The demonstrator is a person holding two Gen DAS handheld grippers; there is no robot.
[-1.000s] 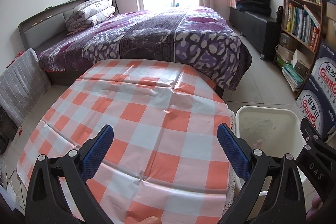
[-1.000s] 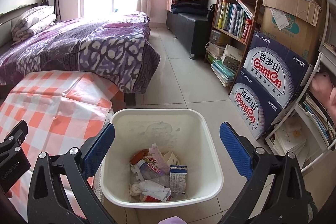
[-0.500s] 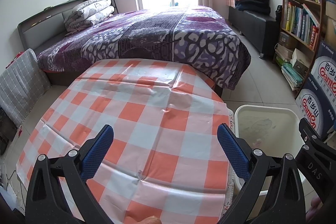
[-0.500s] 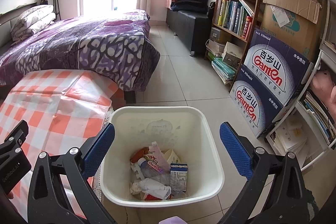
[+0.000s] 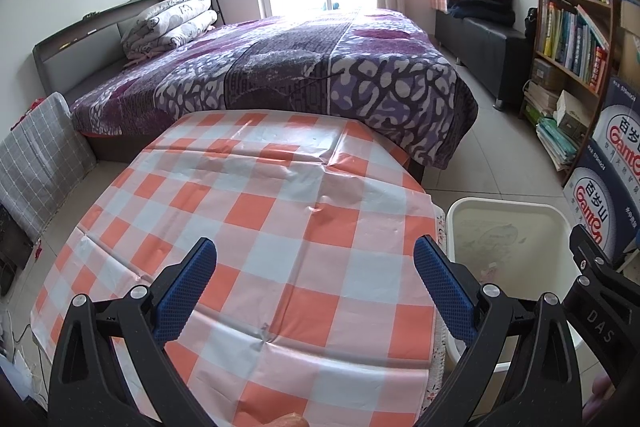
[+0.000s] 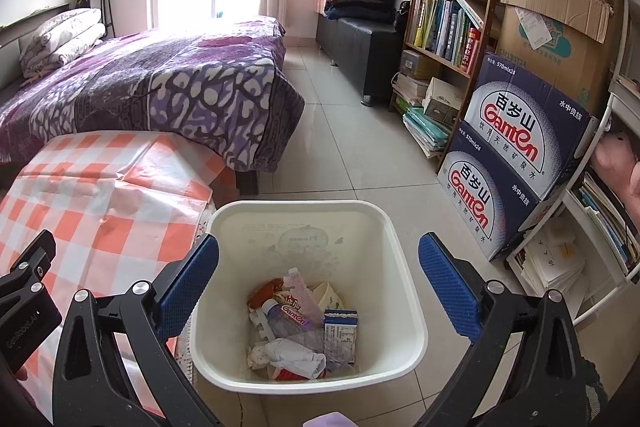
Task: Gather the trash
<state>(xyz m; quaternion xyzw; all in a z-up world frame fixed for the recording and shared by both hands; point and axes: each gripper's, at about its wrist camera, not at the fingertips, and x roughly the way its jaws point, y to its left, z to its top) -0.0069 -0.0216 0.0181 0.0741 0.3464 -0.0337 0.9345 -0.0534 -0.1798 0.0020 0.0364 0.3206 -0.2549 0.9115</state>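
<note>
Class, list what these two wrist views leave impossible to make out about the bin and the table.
- Left wrist view: the bin's bottom, hidden by its own wall and the right gripper.
- Right wrist view: items under the top trash, buried.
- Both views: the table's near edge, cut off by the frame.

Bin mouth open above; table left, boxes right.

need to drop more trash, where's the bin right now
In the right wrist view the white trash bin sits on the tiled floor below the open right gripper, beside the checkered table.
</note>
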